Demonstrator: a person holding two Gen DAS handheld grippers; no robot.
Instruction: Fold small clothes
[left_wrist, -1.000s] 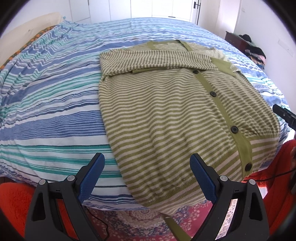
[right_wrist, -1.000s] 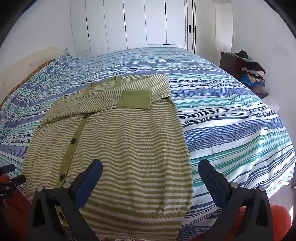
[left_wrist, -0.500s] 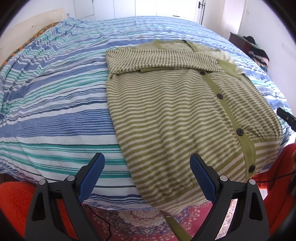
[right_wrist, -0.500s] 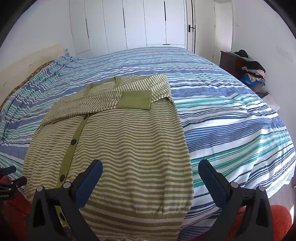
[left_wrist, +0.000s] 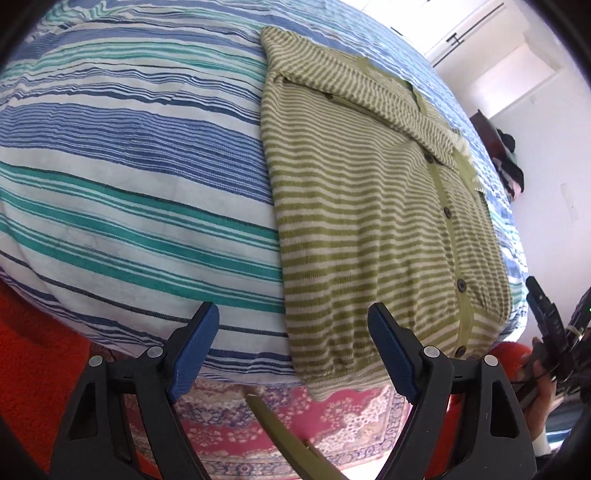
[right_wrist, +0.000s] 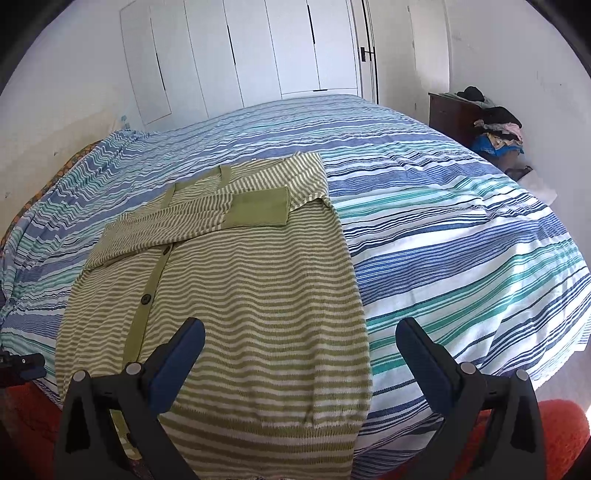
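Observation:
A green-and-cream striped cardigan (left_wrist: 362, 206) (right_wrist: 251, 302) lies flat on the striped bed, buttons up, both sleeves folded across its chest. Its hem hangs over the bed's near edge. My left gripper (left_wrist: 293, 343) hovers at the hem's left corner, its jaws closing, with the corner between the blue pads but not pressed. My right gripper (right_wrist: 300, 354) hangs open over the hem's right side, nothing gripped. The right gripper's black tip (left_wrist: 543, 306) and a hand show at the far right of the left wrist view.
The bed (right_wrist: 443, 229) wears a blue, teal and white striped cover. A patterned rug (left_wrist: 280, 428) and an orange fluffy rug (left_wrist: 33, 369) lie below its edge. A dark nightstand piled with clothes (right_wrist: 491, 125) stands at the right wall. White wardrobe doors (right_wrist: 258, 55) are behind.
The left gripper has dropped, rolled and shifted toward the hem's left corner, and its jaws have narrowed a little. The right gripper has stayed put.

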